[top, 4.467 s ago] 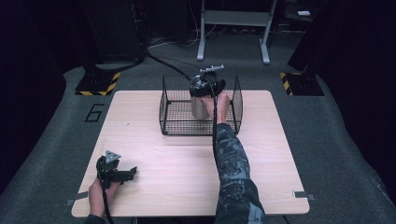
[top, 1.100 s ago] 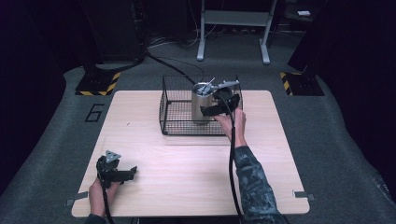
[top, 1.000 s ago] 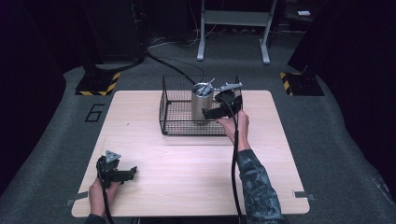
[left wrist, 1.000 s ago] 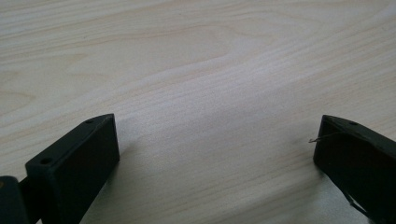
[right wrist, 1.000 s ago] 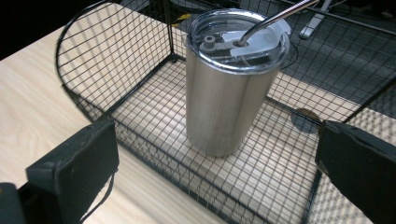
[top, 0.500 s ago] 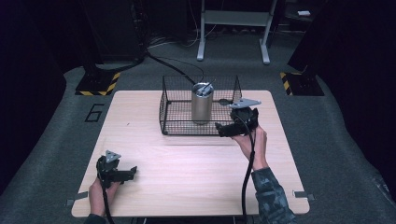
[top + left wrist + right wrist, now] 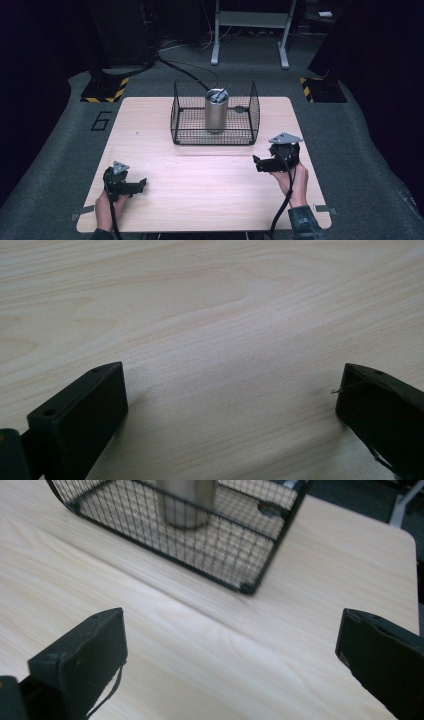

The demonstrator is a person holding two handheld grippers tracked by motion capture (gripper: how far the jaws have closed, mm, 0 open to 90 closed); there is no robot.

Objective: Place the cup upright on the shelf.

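steel cup [image 7: 216,111] | upright | inside wire basket [image 7: 186,116] | mid-table, far side

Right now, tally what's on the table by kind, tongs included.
Wire basket: 1
Metal cylinder, upright inside the basket: 1
Tongs: 2, left tongs and right tongs, both open and holding nothing
Total: 4
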